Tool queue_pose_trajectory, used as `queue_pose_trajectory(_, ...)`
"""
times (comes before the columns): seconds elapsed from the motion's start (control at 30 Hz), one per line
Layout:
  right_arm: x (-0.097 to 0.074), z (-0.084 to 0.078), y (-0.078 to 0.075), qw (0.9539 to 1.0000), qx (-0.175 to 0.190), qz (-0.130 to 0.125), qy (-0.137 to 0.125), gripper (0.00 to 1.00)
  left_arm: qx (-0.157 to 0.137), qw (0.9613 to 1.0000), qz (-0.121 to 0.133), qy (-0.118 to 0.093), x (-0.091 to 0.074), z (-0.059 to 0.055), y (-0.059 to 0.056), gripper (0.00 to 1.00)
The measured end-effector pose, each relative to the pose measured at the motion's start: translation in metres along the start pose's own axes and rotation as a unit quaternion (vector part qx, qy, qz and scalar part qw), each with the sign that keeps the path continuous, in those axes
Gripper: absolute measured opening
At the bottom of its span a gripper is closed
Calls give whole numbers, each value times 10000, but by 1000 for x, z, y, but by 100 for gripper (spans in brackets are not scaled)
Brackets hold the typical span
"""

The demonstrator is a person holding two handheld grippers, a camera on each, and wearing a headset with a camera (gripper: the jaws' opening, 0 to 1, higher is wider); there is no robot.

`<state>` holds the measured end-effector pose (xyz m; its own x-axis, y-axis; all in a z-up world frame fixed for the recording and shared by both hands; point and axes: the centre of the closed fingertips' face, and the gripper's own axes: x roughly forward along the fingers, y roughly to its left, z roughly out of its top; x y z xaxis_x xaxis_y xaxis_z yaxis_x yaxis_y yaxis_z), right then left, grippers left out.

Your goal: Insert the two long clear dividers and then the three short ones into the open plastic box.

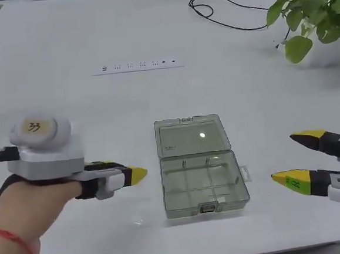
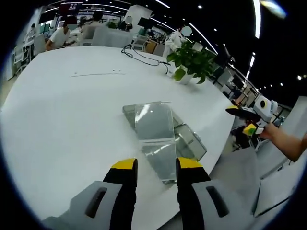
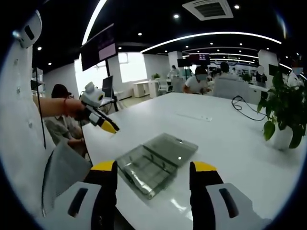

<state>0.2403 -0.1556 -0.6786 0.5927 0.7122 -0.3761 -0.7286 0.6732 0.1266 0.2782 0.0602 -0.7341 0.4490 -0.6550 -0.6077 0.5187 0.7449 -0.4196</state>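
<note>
Box [image 1: 206, 202] between left claw [image 1: 136, 174] and right claw [image 1: 293, 157]

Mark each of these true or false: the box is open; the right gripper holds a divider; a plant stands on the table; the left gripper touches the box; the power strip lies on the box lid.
1. The clear plastic box lies open, lid flat on the white table. True.
2. The right gripper holds a divider. False: its yellow-tipped fingers are apart with nothing between them.
3. A green leafy plant stands at the table's far right. True.
4. The left gripper touches the box. False: it is left of the box, with bare table between them.
5. The white power strip lies on the lid. False: it lies on the table beyond the box.
</note>
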Motion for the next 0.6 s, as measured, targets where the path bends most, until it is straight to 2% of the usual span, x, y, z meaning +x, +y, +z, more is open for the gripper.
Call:
queue_pose_trajectory(0.33, 10, 19, 8, 9994, 301, -42, -132, 57, -2, 9987, -437, -274, 7, 12, -36, 30)
queue_pose_trajectory(0.6, 21, 33, 16, 9986, 461, -19, -276, 56, 23, 9966, -733, -381, 14, 16, -60, 30)
